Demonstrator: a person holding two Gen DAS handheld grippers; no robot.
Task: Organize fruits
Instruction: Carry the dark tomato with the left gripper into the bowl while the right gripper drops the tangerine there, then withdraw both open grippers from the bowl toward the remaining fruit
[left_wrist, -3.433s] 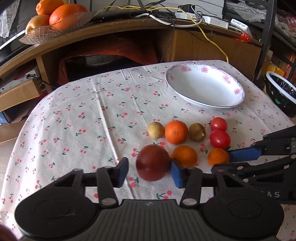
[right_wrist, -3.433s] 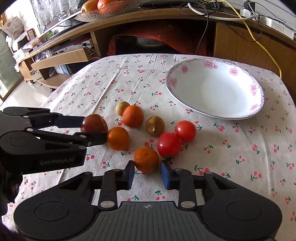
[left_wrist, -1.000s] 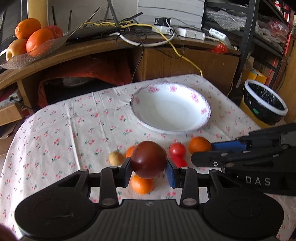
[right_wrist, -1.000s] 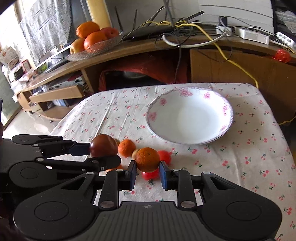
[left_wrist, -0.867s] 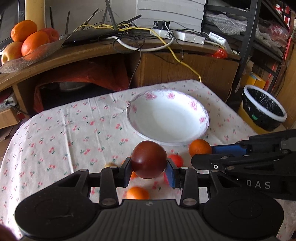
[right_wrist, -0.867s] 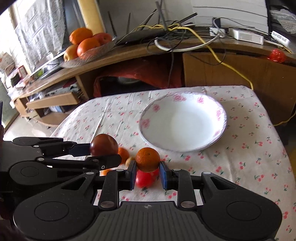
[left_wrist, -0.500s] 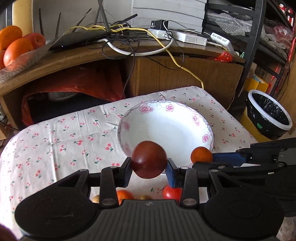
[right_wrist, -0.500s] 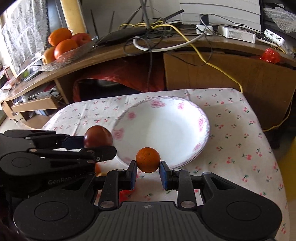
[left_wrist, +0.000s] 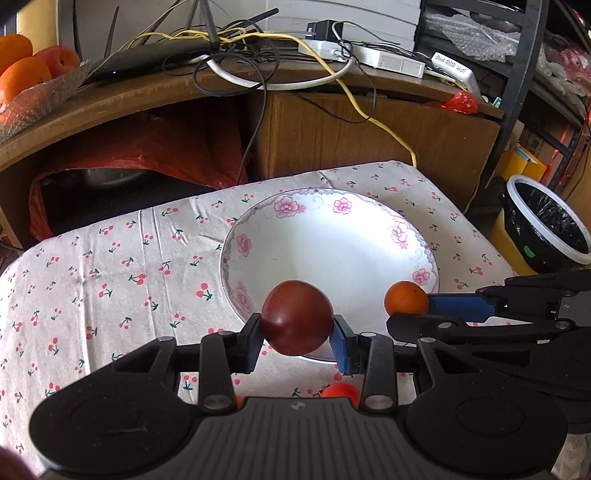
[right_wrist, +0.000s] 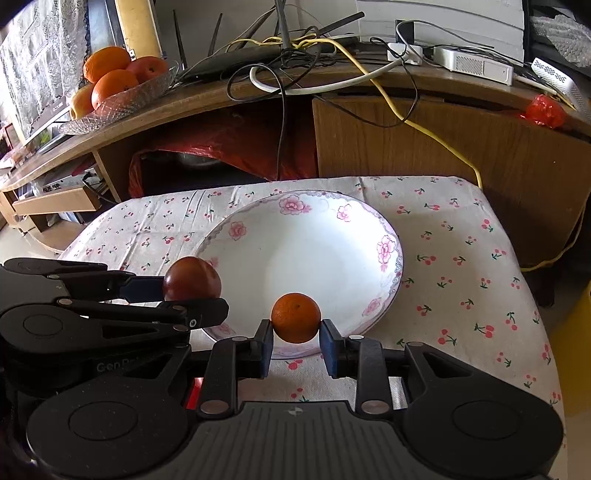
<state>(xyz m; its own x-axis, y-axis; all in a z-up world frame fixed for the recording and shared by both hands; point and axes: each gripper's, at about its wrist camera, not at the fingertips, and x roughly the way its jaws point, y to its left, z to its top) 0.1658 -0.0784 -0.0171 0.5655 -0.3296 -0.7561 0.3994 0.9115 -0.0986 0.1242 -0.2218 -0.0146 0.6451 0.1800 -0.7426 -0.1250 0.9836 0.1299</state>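
Both fruits have been carried up off the cloth and forward since the earliest frames, where they sat among the cluster on the desk; they now hang at the near rim of the bowl. Half a second ago they were a little further back from it.

The left hand-held gripper (left_wrist: 297, 334) is clamped on a dark red fruit (left_wrist: 297, 322), its fingers pressing the fruit from either side. From the left wrist view the fruit overlaps the near edge of the white flowered bowl (left_wrist: 369, 218); whether it is above the rim or just short of it cannot be told. The right wrist view shows the same fruit (right_wrist: 192, 278) at the bowl's left edge.

The right hand-held gripper (right_wrist: 296, 345) is closed on a small orange (right_wrist: 296, 317) — the blue pads (right_wrist: 327, 345) touch its sides. The orange sits in front of the bowl's (right_wrist: 332, 210) near rim, and in the left view it (left_wrist: 405, 298) appears at the bowl's right edge.

The bowl is empty and rests on the cherry-print cloth (left_wrist: 110, 258) covering the desk. Below the left gripper a red tomato (left_wrist: 341, 389) peeks out on the cloth, mostly hidden by the gripper body.

Behind the desk stands a wooden cabinet (right_wrist: 406, 147) with tangled cables — and a glass dish of oranges and apples (right_wrist: 118, 86) at its left end. A black-lined bin (left_wrist: 546, 225) stands at the right.
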